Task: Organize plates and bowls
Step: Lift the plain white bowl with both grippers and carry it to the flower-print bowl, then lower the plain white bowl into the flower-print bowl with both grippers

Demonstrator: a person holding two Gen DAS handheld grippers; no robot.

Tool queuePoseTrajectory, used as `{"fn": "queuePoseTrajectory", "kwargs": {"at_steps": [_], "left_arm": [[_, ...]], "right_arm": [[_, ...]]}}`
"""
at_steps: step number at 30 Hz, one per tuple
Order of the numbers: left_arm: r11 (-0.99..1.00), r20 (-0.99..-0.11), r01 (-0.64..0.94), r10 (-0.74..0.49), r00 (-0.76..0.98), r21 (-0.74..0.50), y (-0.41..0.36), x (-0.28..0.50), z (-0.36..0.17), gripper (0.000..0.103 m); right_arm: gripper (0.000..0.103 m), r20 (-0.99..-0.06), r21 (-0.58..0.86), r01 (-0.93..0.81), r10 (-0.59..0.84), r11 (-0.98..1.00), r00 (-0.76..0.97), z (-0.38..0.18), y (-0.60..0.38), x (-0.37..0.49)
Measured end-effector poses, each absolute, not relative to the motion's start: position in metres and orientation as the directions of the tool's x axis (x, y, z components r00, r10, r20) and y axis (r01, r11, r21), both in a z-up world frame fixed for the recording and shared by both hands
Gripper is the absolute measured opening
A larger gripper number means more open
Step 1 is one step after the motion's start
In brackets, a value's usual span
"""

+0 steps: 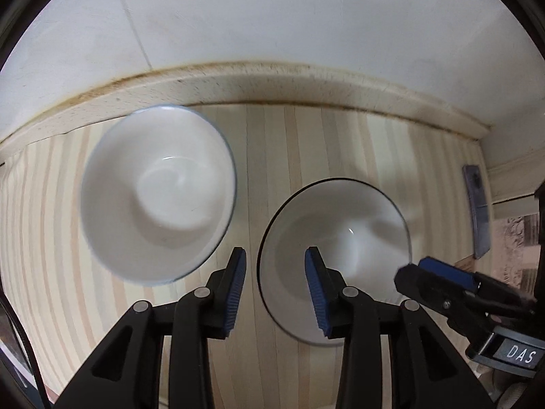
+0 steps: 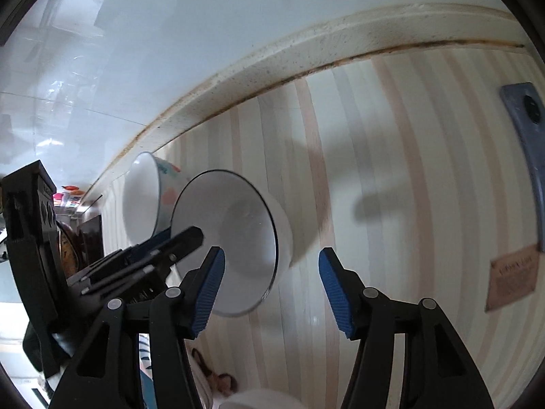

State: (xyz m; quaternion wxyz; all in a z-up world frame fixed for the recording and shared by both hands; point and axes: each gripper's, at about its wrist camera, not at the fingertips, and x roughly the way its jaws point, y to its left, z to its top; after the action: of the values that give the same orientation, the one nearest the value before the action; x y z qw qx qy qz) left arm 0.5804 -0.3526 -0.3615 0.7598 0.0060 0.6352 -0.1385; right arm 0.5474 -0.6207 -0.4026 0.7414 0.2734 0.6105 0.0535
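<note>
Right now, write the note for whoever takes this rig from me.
Left gripper: open, empty, straddling the near rim of the black-rimmed bowl.
Right gripper: open, empty, low beside that same bowl.
Blue-rimmed bowl: upright on the striped counter by the backsplash, apart from the other bowl.
Done: nothing stacked.
Left: probably grip one bowl and nest it in the other. No plates in view.

Both bowls, the blue-rimmed one [image 1: 158,191] and the black-rimmed one [image 1: 335,225], look like smooth glossy white ceramic, standing on a striped worktop [image 1: 279,143] of pale matt laminate-like finish, while each hand-held gripper [image 1: 275,293] is matt black plastic with ribbed blue pads [image 1: 315,293].
</note>
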Motion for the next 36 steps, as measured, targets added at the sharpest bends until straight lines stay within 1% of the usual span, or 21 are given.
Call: {"fn": "queuePoseTrajectory", "kwargs": {"at_steps": [1,2,3,5,8,10,14,23,29,36], "left_arm": [[0.960,-0.967,0.224,-0.205,0.150,-0.169,-0.354,0.581,-0.366,0.033],[0.959,-0.968,0.227,-0.204,0.148,-0.168,-0.356,0.582,-0.368,0.033],[0.958,-0.967,0.231,-0.206,0.147,-0.169,-0.357,0.582,-0.370,0.031],[0.955,-0.966,0.235,-0.218,0.137,-0.182,-0.358,0.583,-0.373,0.030],[0.954,-0.962,0.237,-0.225,0.154,-0.185,-0.357,0.582,-0.373,0.028],[0.953,-0.961,0.235,-0.229,0.157,-0.189,-0.354,0.583,-0.373,0.025],[0.952,-0.960,0.238,-0.233,0.158,-0.192,-0.353,0.582,-0.372,0.025],[0.944,-0.951,0.274,-0.243,0.194,-0.185,-0.356,0.565,-0.345,0.025],[0.932,-0.944,0.315,-0.255,0.208,-0.182,-0.352,0.535,-0.320,0.025],[0.915,-0.942,0.362,-0.265,0.206,-0.179,-0.344,0.478,-0.298,0.025]], "right_arm": [[0.050,-0.879,0.466,0.252,0.410,0.848,0.244,-0.405,-0.617,0.549],[0.040,-0.883,0.460,0.250,0.407,0.852,0.235,-0.409,-0.616,0.552],[0.025,-0.885,0.456,0.245,0.408,0.855,0.223,-0.414,-0.614,0.555],[0.018,-0.894,0.438,0.243,0.393,0.866,0.214,-0.420,-0.612,0.558],[0.013,-0.899,0.425,0.228,0.378,0.876,0.223,-0.422,-0.612,0.558],[0.013,-0.894,0.434,0.230,0.386,0.871,0.226,-0.424,-0.614,0.557],[0.013,-0.898,0.425,0.223,0.377,0.877,0.229,-0.422,-0.614,0.555],[0.013,-0.900,0.406,0.198,0.353,0.892,0.257,-0.391,-0.607,0.537],[0.013,-0.891,0.415,0.202,0.352,0.887,0.285,-0.362,-0.606,0.496],[0.013,-0.889,0.417,0.195,0.354,0.888,0.291,-0.340,-0.590,0.428]]}}
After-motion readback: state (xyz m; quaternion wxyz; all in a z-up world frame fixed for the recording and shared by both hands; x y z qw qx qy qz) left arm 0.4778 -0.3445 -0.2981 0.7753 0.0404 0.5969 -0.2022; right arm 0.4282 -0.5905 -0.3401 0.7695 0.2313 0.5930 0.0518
